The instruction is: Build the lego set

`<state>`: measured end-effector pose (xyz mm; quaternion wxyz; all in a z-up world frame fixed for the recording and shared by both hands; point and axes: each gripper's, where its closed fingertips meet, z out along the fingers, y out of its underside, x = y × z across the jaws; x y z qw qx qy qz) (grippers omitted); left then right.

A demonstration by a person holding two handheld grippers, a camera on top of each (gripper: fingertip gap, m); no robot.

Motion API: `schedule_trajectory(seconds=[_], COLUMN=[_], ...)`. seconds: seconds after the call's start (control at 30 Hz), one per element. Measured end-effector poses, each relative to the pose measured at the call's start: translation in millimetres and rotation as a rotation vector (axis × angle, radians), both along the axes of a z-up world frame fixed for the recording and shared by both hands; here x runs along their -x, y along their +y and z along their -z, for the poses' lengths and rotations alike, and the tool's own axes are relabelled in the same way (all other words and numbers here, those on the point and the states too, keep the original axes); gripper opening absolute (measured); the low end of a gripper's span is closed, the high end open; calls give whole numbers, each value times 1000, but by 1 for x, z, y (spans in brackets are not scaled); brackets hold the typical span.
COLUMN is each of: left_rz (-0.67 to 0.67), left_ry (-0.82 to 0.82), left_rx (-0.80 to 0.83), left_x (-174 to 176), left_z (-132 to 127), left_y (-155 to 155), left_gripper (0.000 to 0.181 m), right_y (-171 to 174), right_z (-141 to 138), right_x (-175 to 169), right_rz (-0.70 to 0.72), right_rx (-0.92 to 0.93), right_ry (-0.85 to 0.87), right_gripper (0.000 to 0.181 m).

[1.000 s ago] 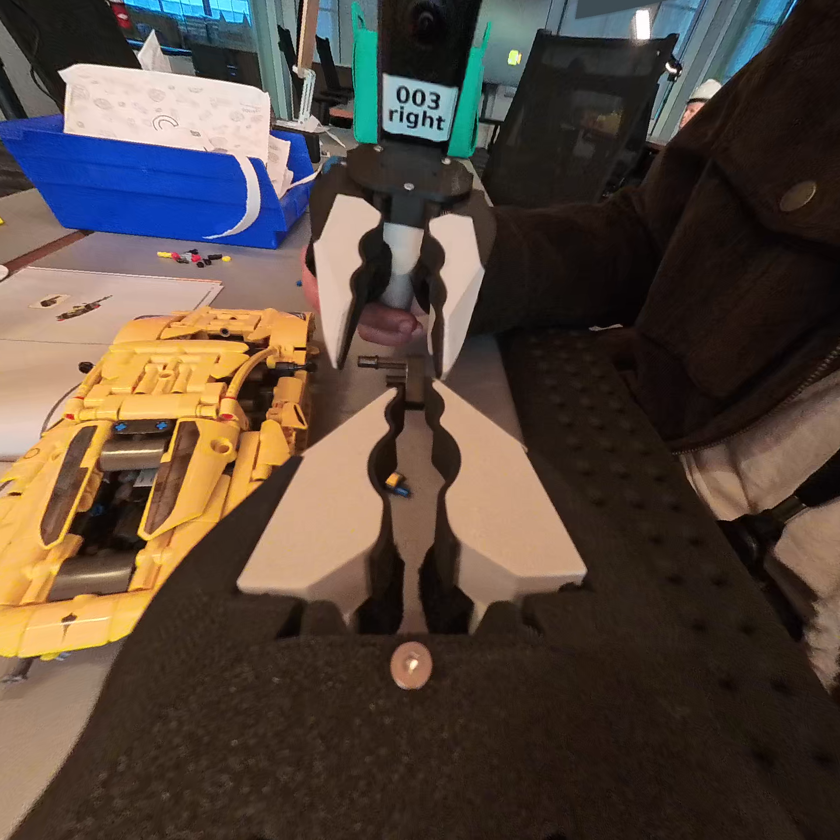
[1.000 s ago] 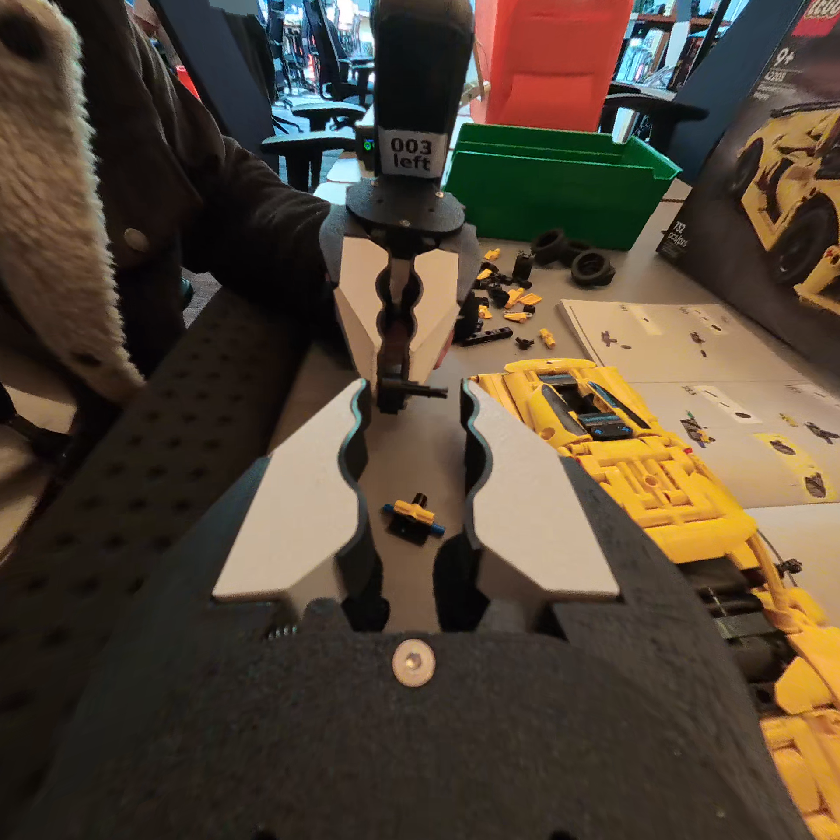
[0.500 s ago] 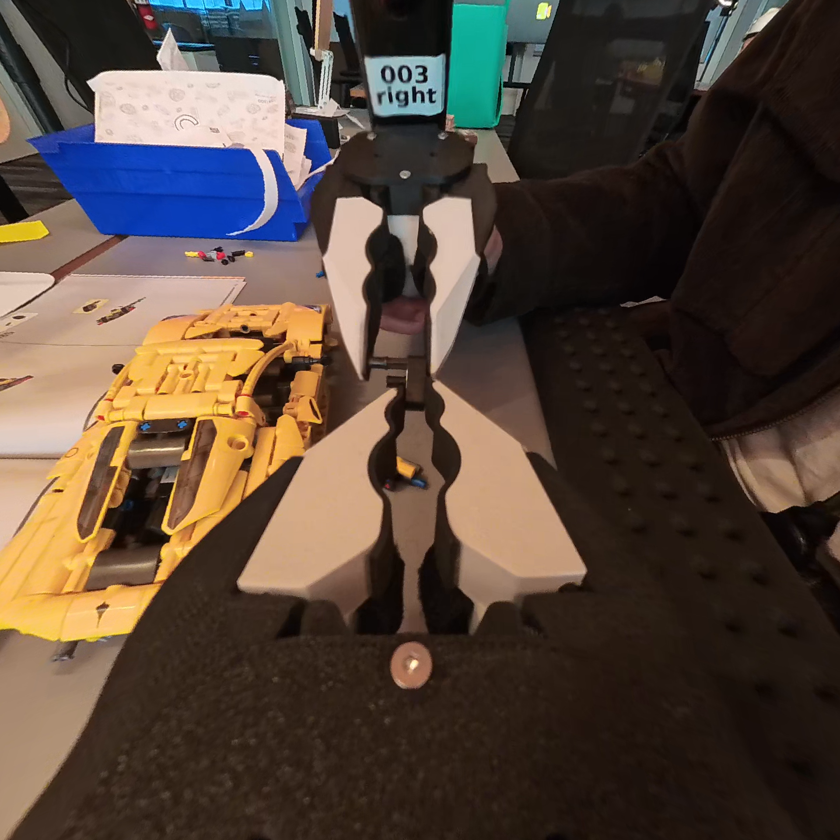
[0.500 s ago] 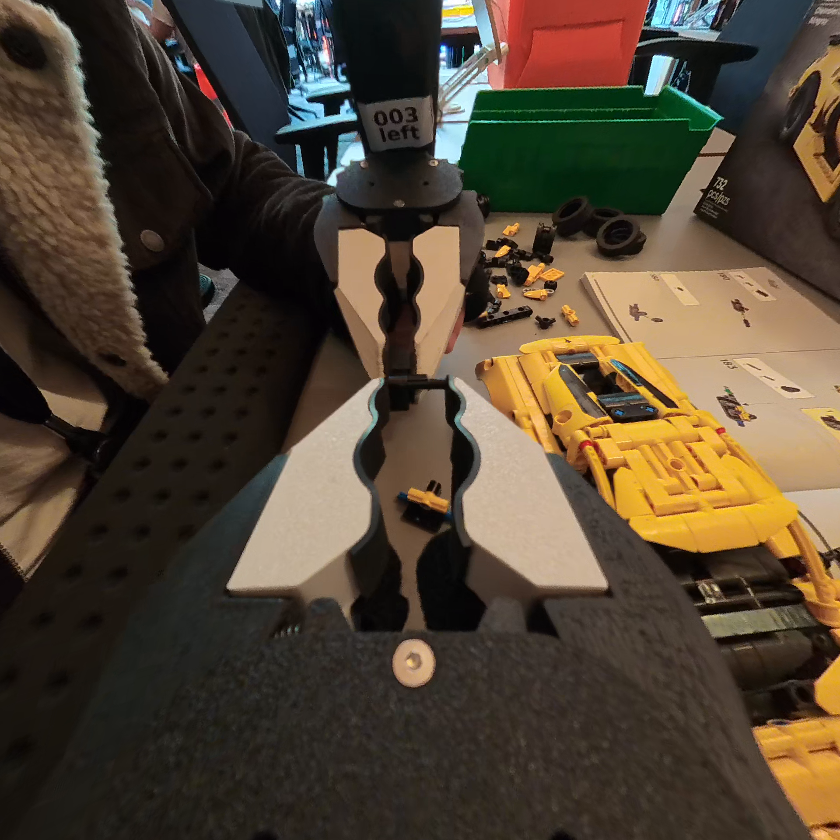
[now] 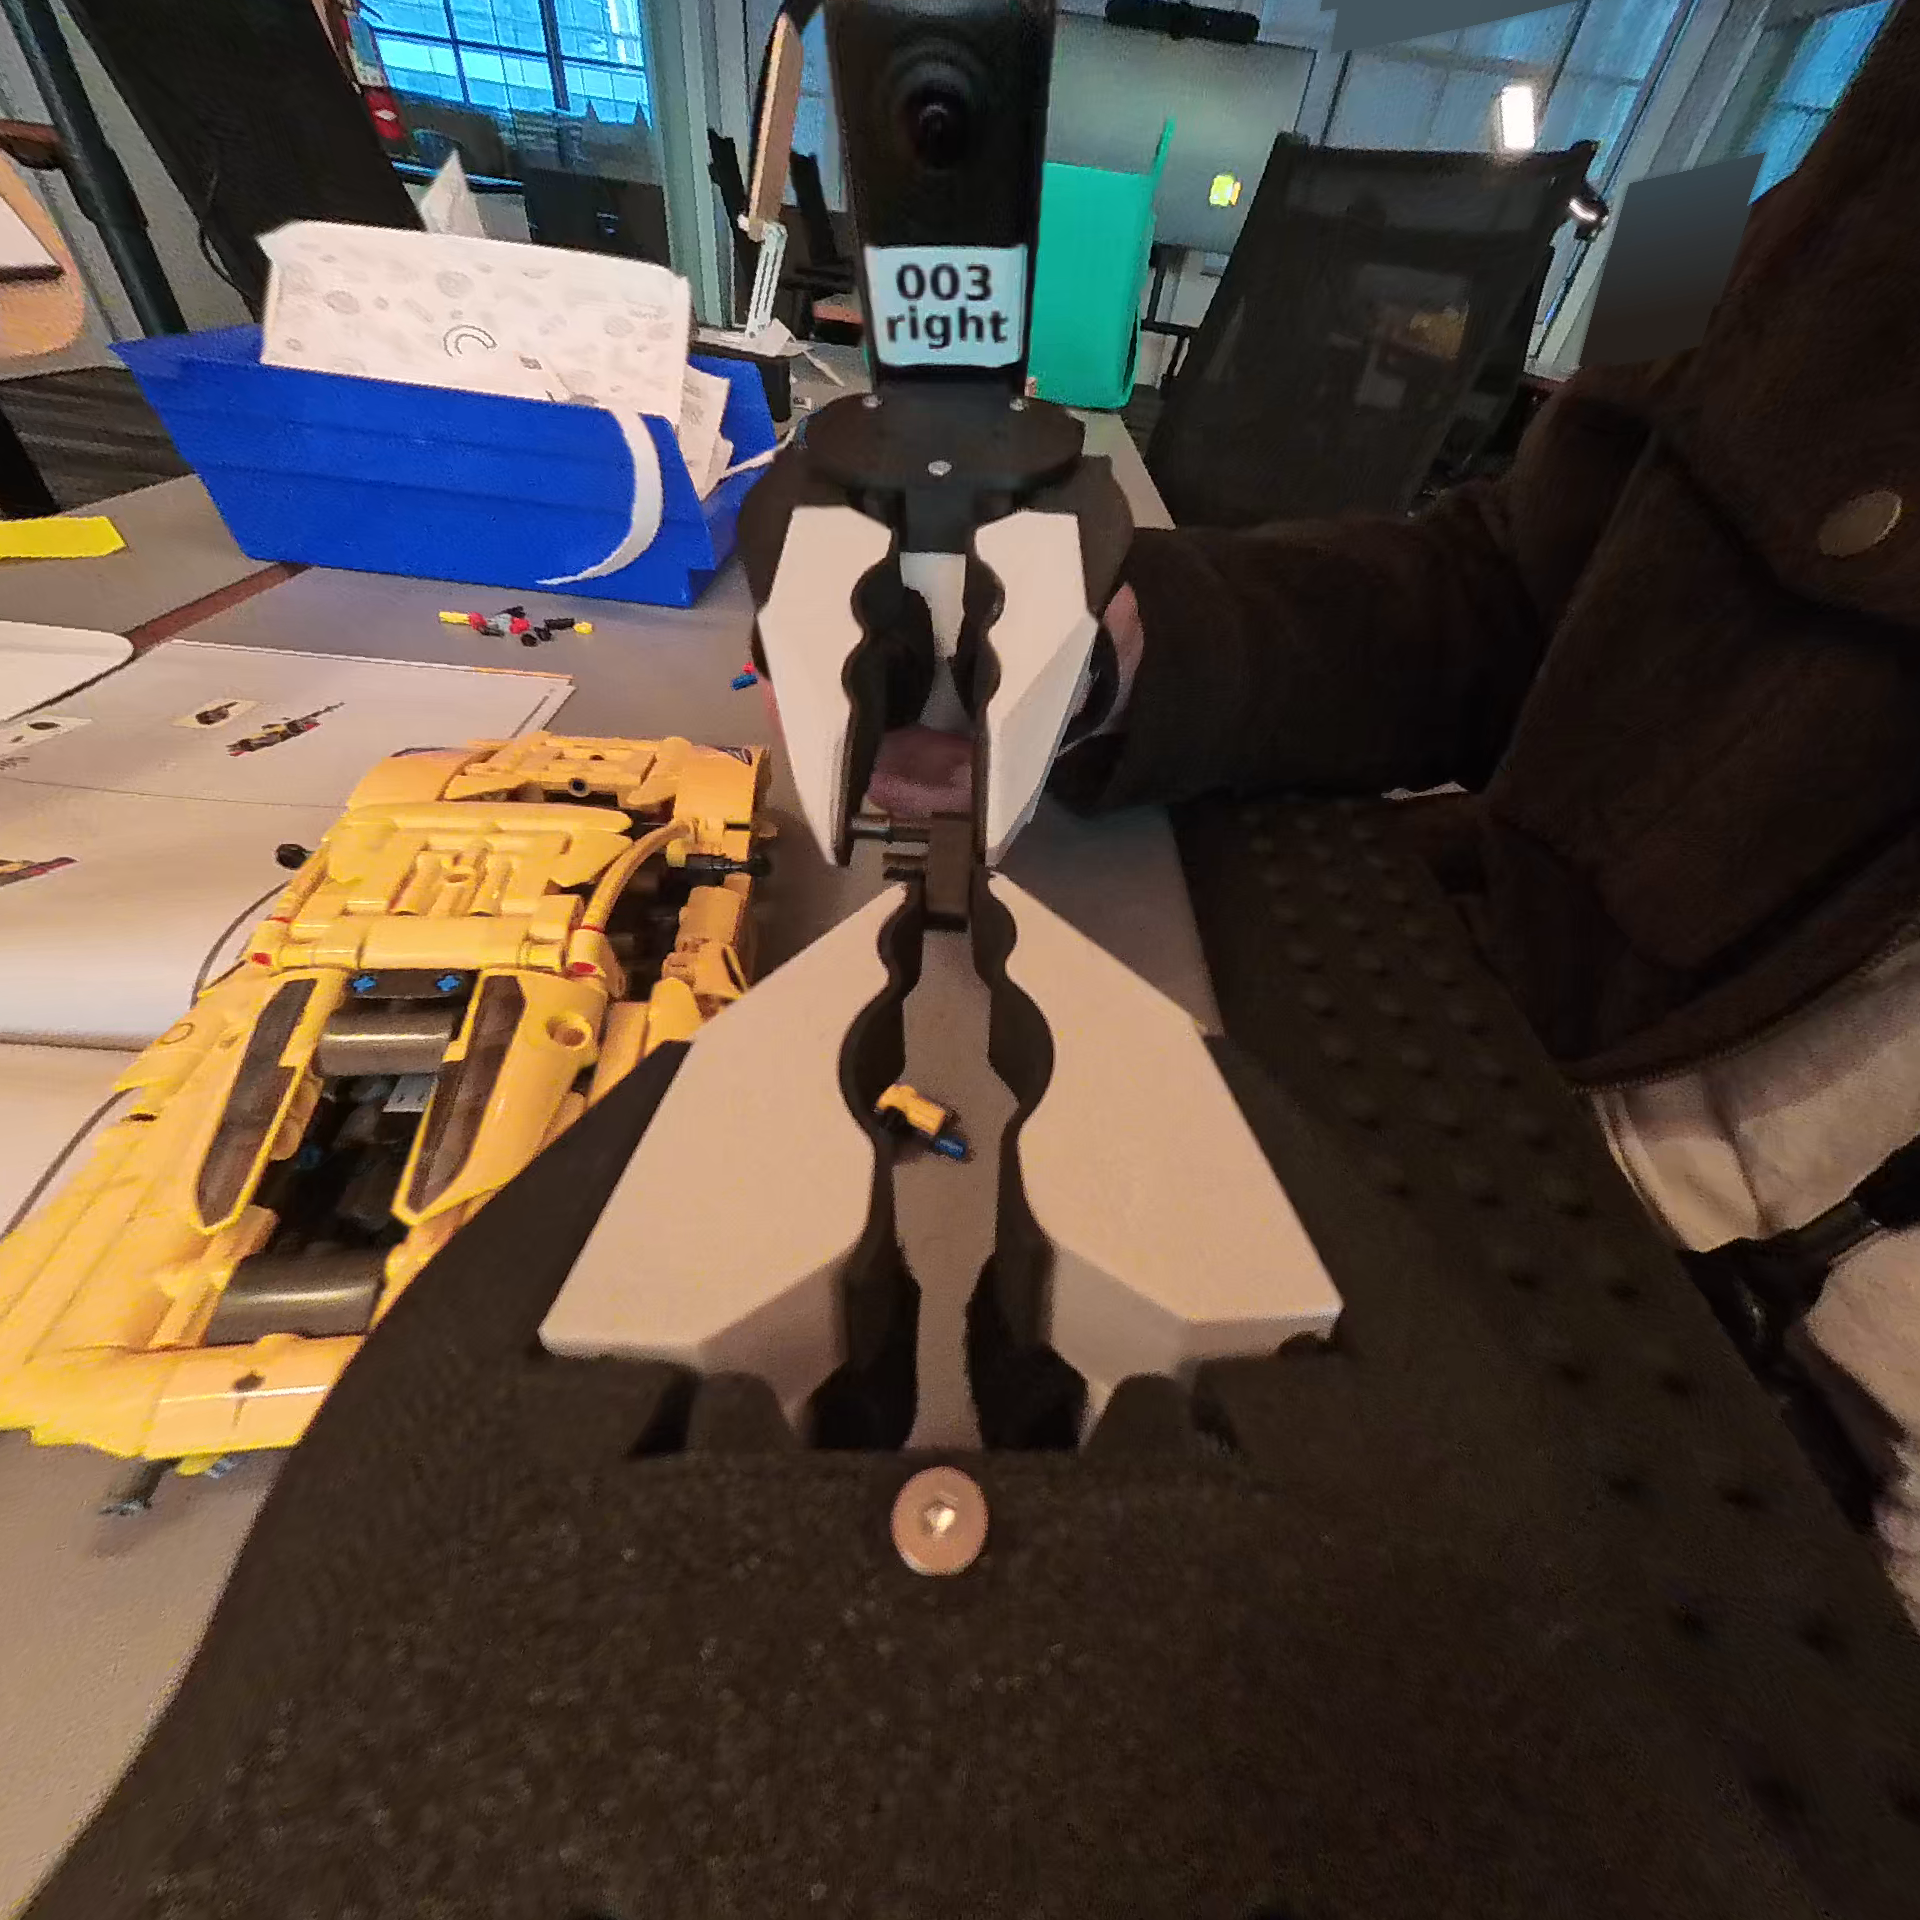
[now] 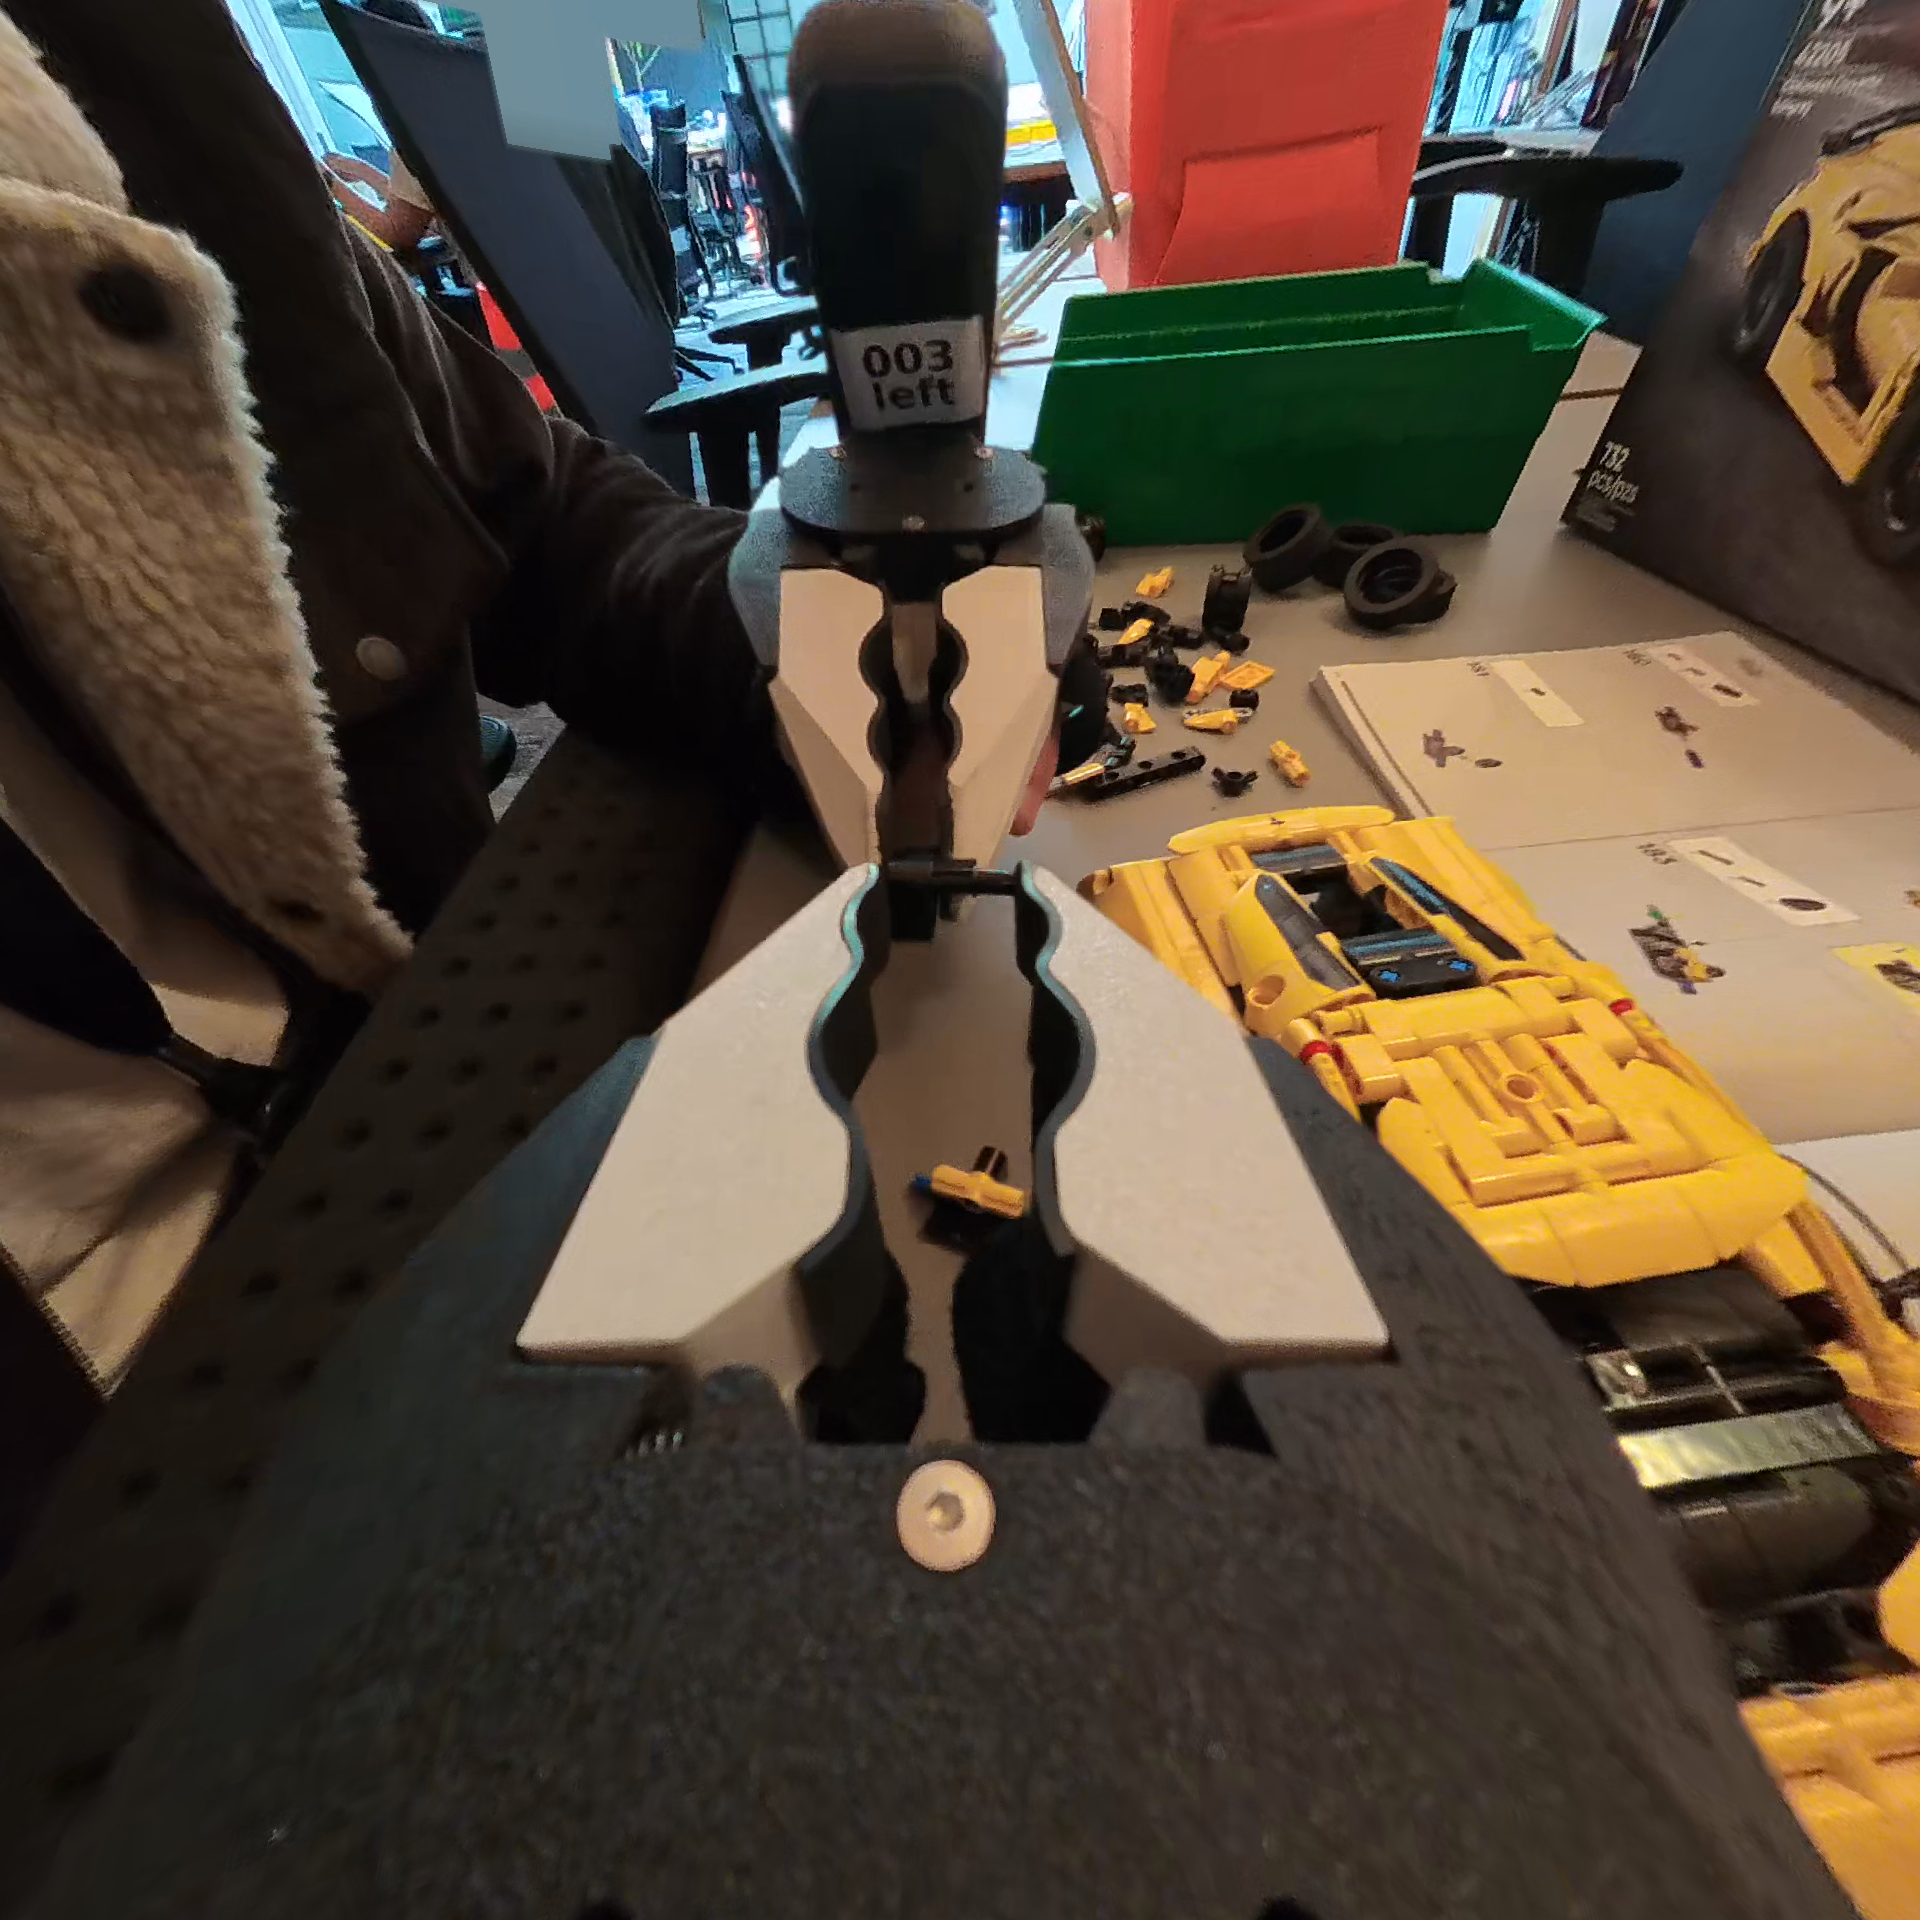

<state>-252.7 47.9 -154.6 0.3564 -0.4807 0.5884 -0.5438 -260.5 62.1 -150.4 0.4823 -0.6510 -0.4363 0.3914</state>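
The left gripper [image 5: 940,904] pinches a small black piece [image 5: 951,878] upright while the right gripper [image 6: 951,883] closes around its side pin [image 6: 977,881], seemingly to seat it, with the yellow car [image 5: 395,1039] on the tabletop just beside them.

Left gripper [image 5: 943,896] clamped, right gripper [image 6: 948,881] pinching

We hold our left gripper [image 5: 943,902] nearly closed on a small black lego piece [image 5: 948,871], tip to tip with our right gripper [image 5: 912,840]. A tiny yellow-and-blue piece [image 5: 918,1116] lies on the grey table [image 5: 1112,904] below, beside the yellow lego car [image 5: 395,1039].
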Motion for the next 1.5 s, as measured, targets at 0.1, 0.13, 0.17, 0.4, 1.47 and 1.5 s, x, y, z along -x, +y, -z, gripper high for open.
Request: schedule_trajectory(seconds=[0.1, 0.13, 0.17, 0.4, 1.47, 1.5], left_rz=[-31, -37, -41, -28, 28, 27], left_ry=[-18, -15, -10, 20, 10, 13], left_rx=[-59, -88, -108, -67, 37, 33], left_x=[-1, -1, -1, 0, 5, 5], left_z=[-1, 0, 1, 5, 1, 2], left_y=[2, 1, 1, 3, 0, 0], left_gripper=[9, 9, 9, 8, 7, 7], right_y=[1, 0, -1, -1, -1, -1], right_z=[-3, -1, 0, 2, -2, -1], right_x=[-3, -3, -4, -2, 0, 0], right_rz=[8, 6, 6, 9, 12, 14], right_rx=[18, 23, 20, 9, -33, -31], right_ry=[36, 35, 34, 38, 61, 58], right_gripper=[22, 22, 22, 31, 27, 26])
